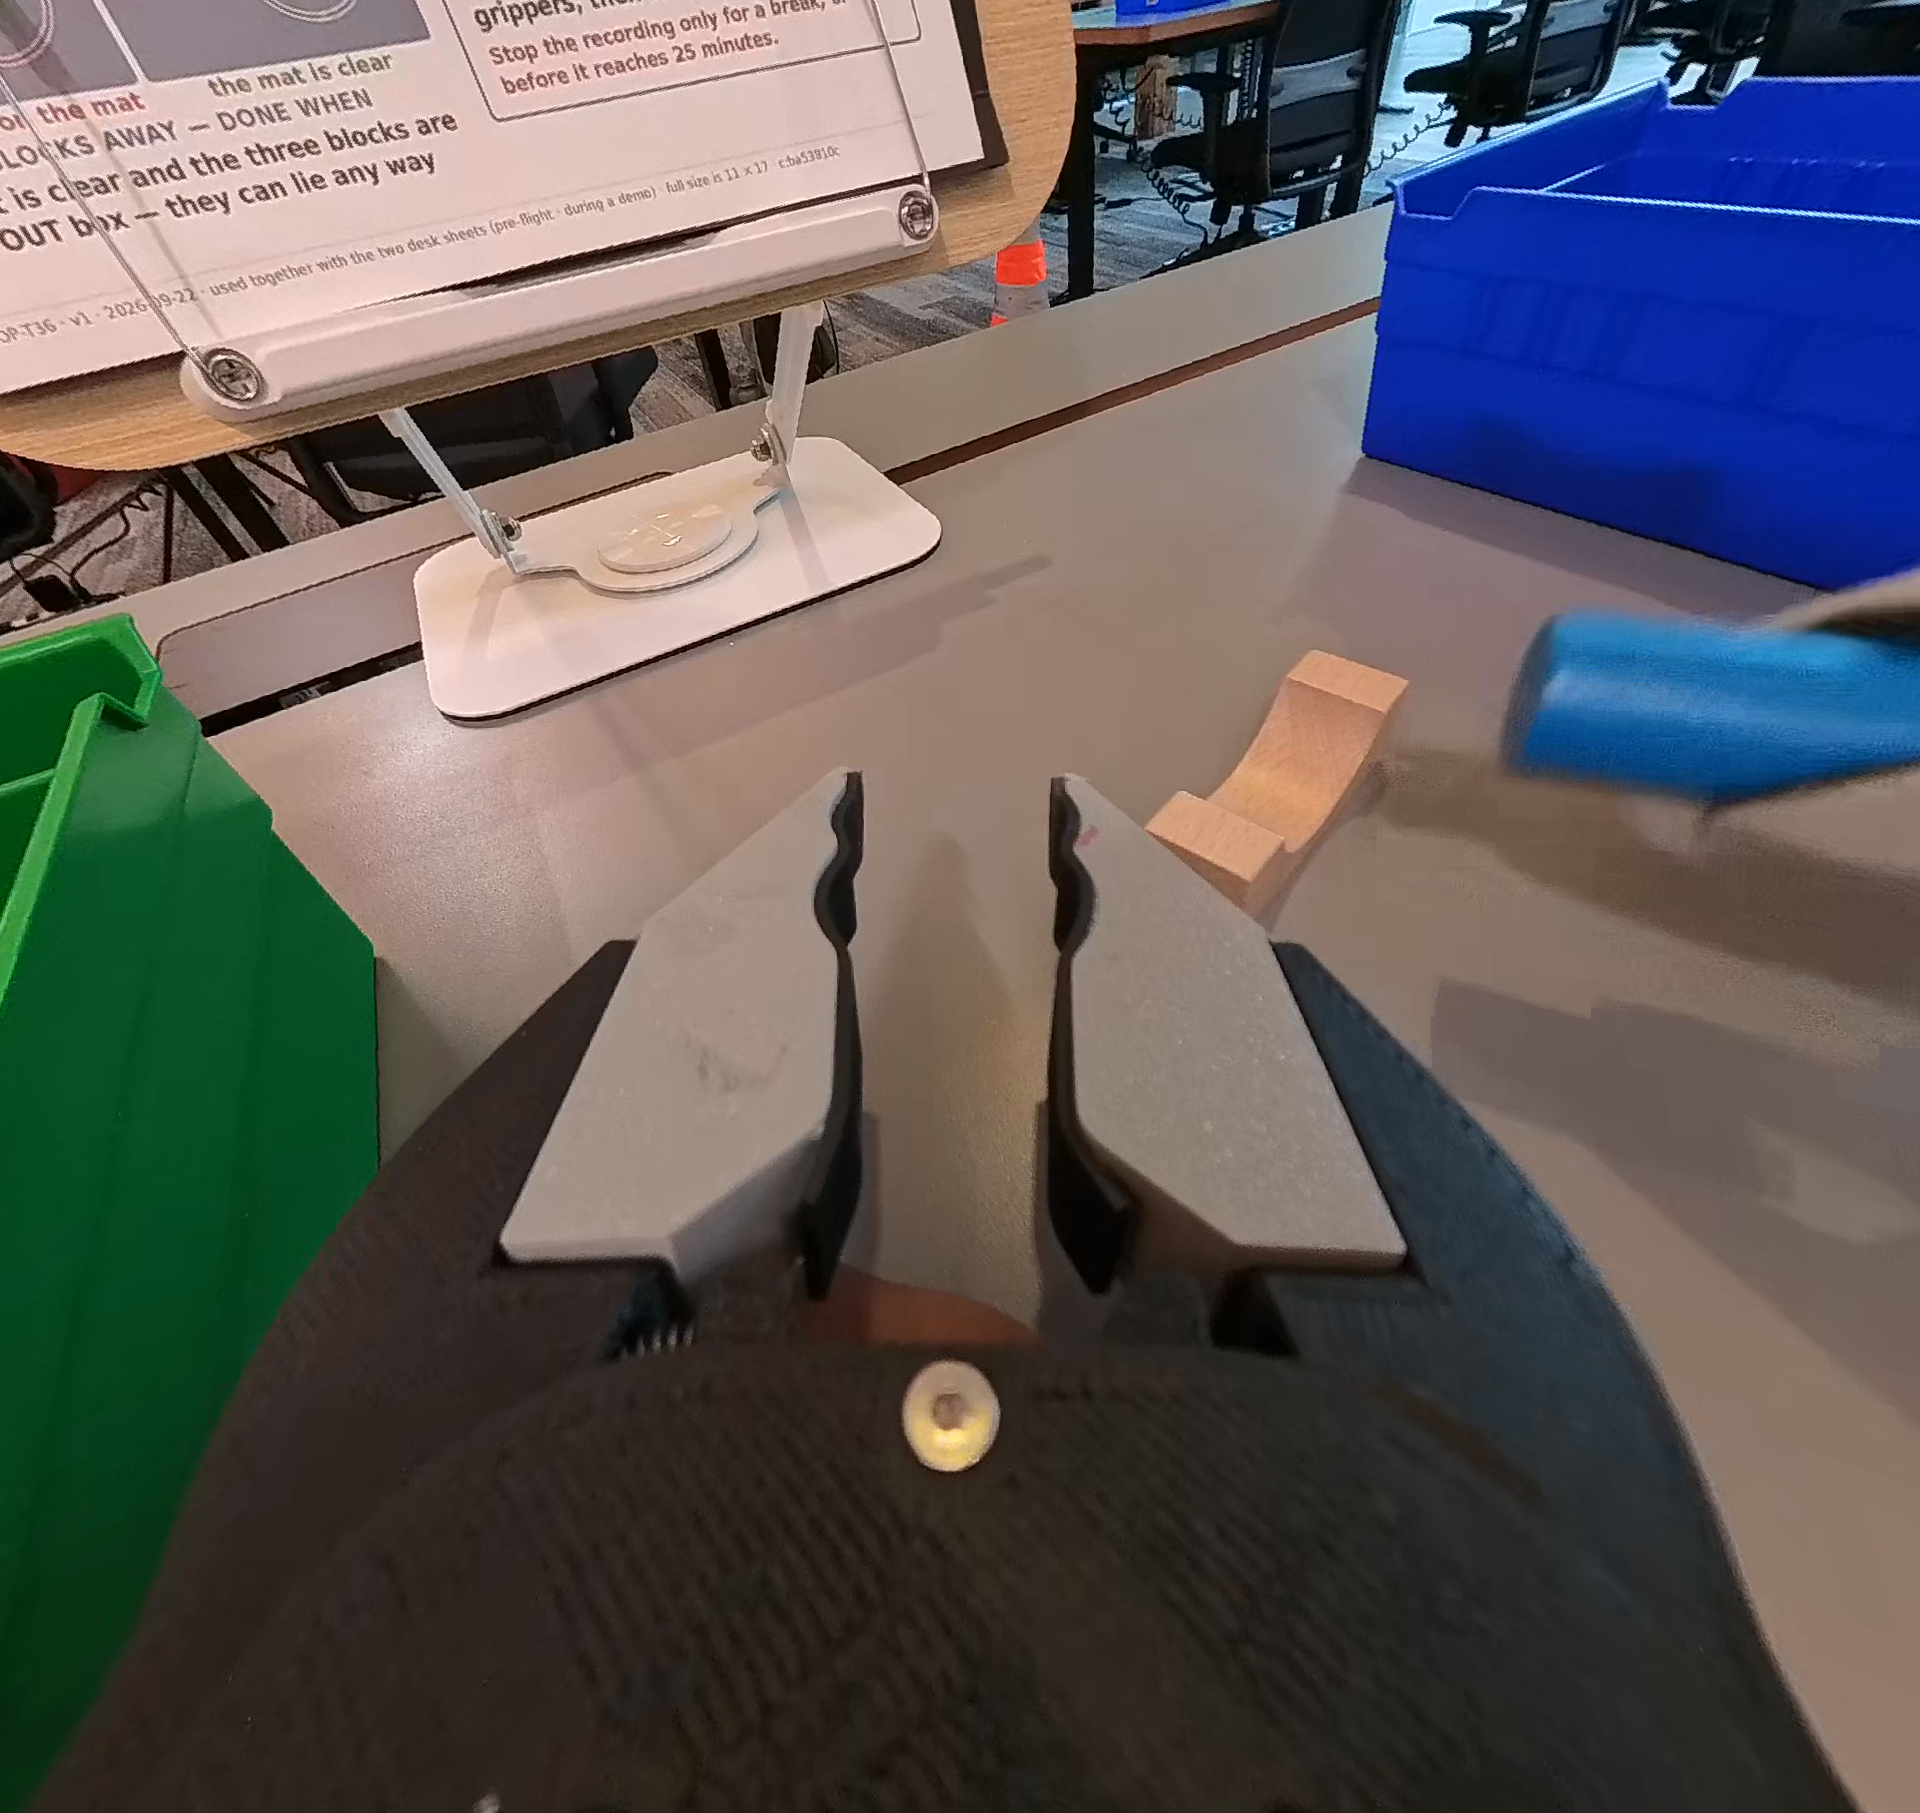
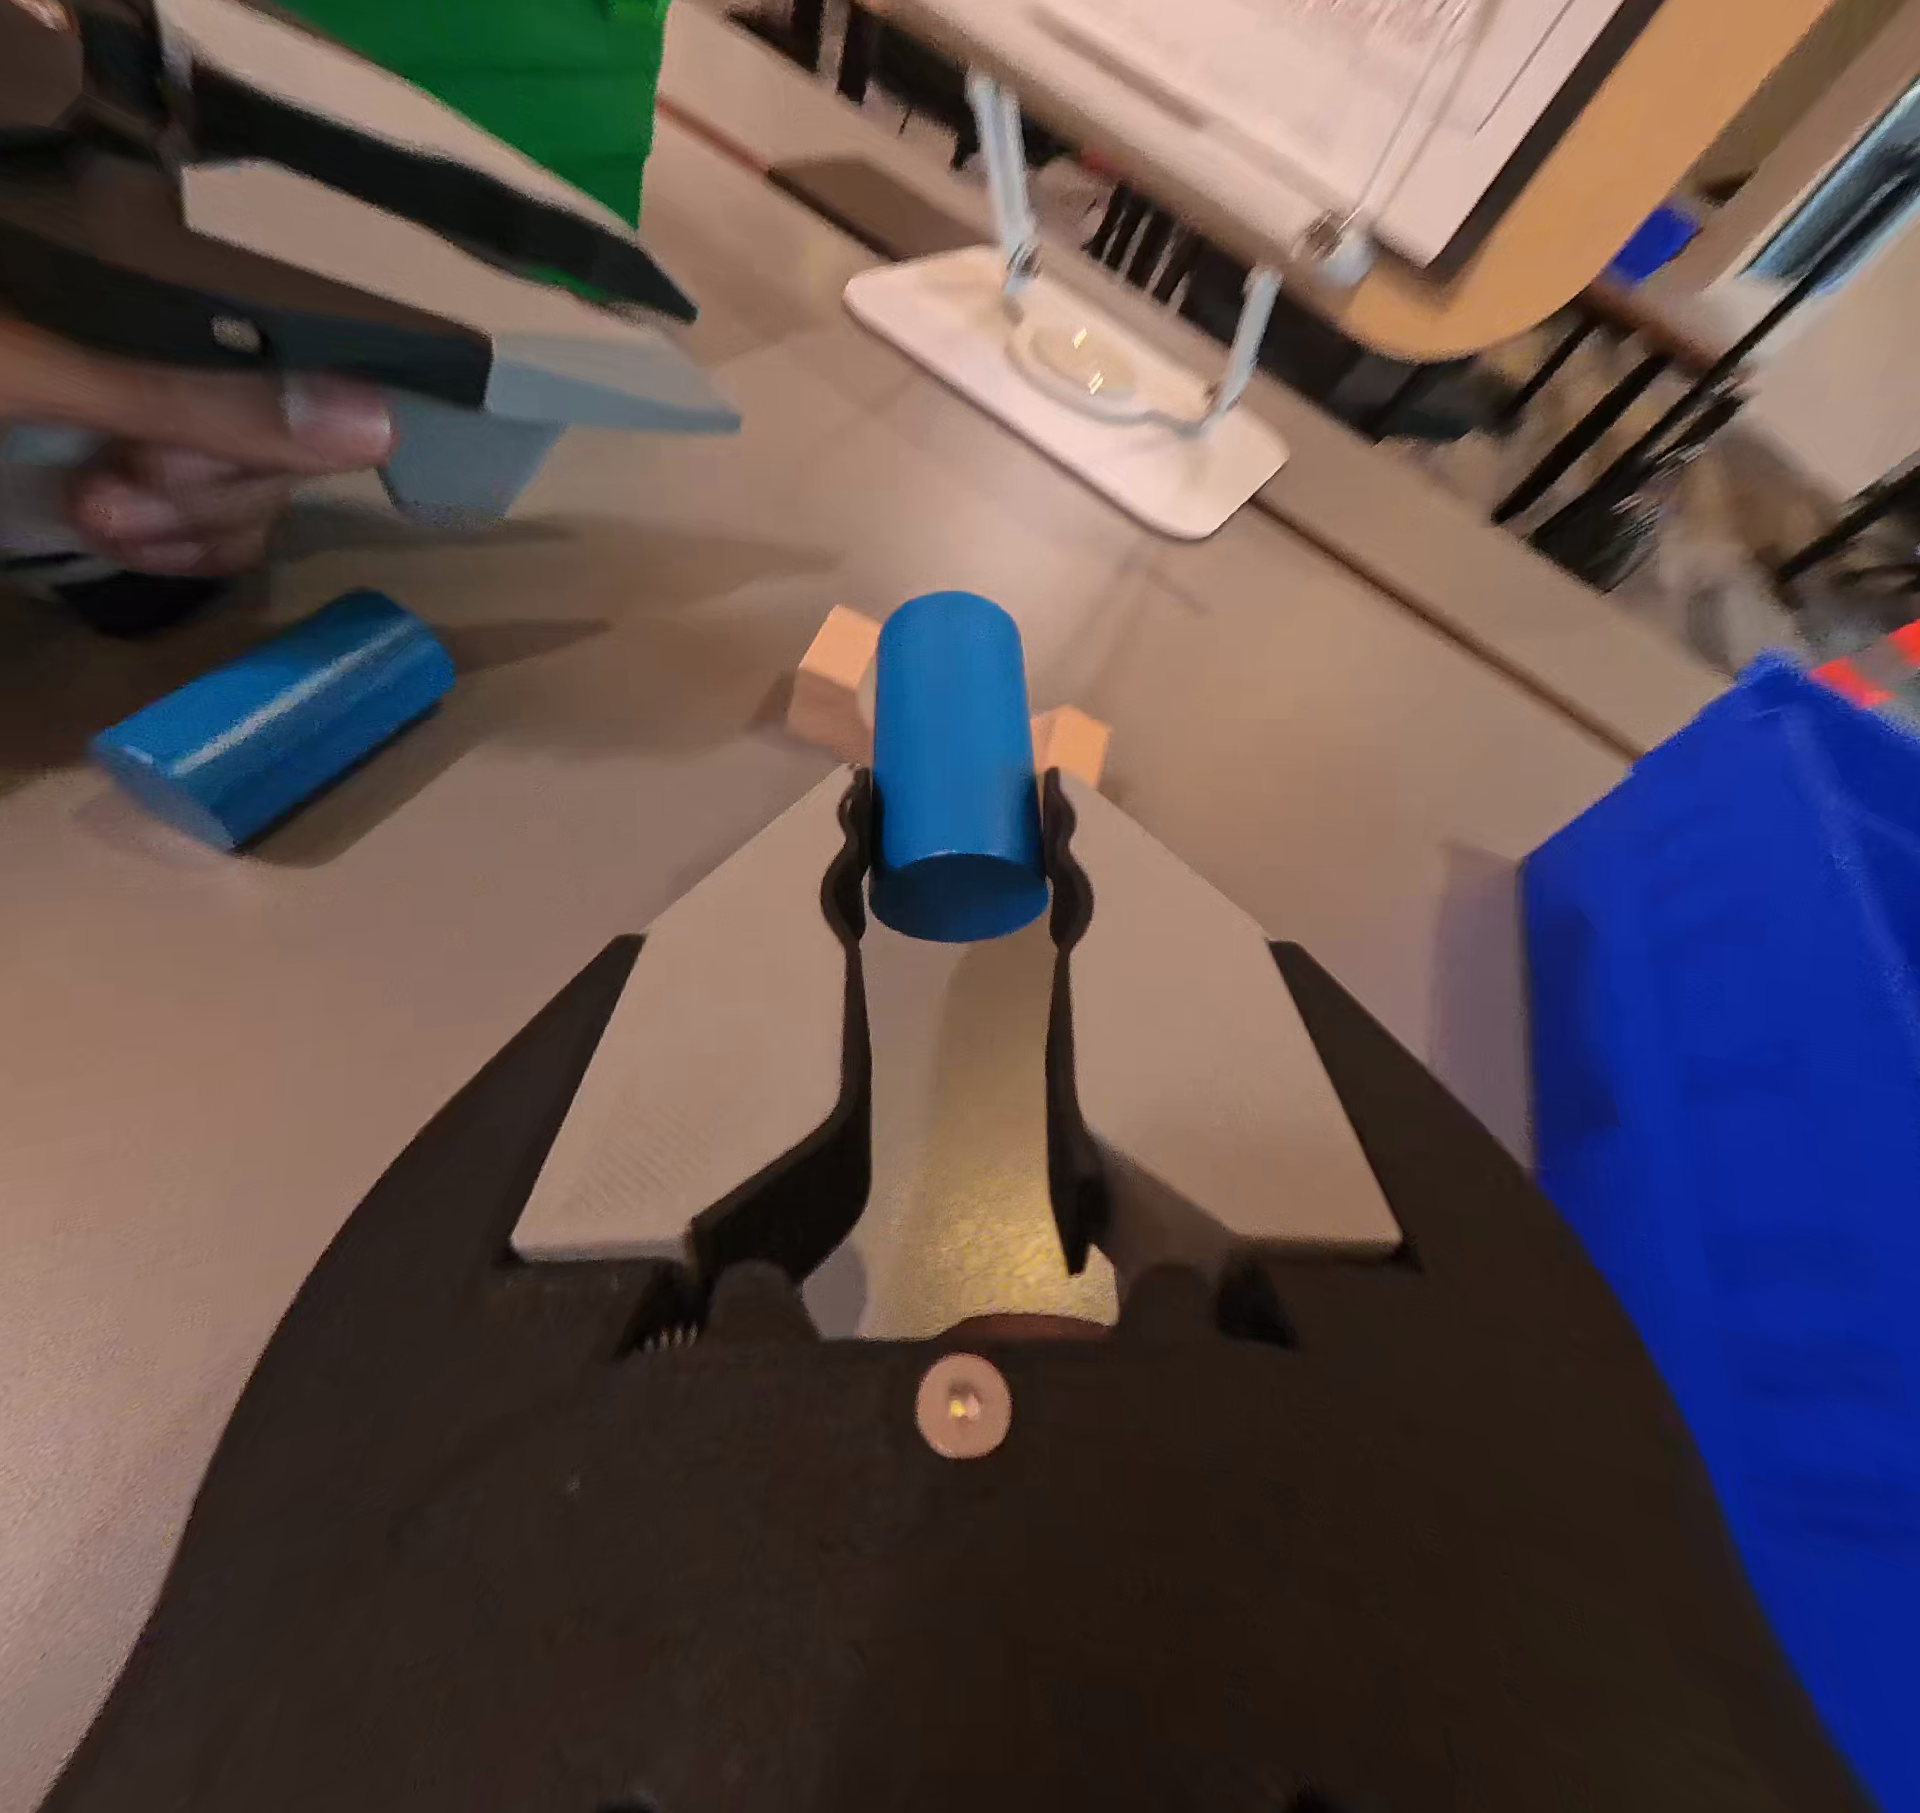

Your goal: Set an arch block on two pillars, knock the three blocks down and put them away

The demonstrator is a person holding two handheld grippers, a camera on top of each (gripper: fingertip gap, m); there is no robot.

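Observation:
My right gripper [image 2: 954, 828] is shut on a blue cylinder pillar [image 2: 951, 766], held lengthwise above the grey table; the pillar also shows blurred at the right edge of the left wrist view [image 1: 1704, 709]. The wooden arch block [image 1: 1273, 792] lies on its back on the table, just right of my left gripper [image 1: 954, 807], and partly shows behind the held pillar [image 2: 836, 683]. My left gripper is open with nothing between its pads; it shows at upper left in the right wrist view [image 2: 623, 340]. A second blue pillar [image 2: 275, 714] lies on its side on the table.
A blue bin [image 1: 1662, 381] stands at the right; in the right wrist view it is close on the right [image 2: 1745, 1088]. A green bin [image 1: 135, 932] stands at the left. A white stand [image 1: 675, 558] holding an instruction sheet is at the table's back.

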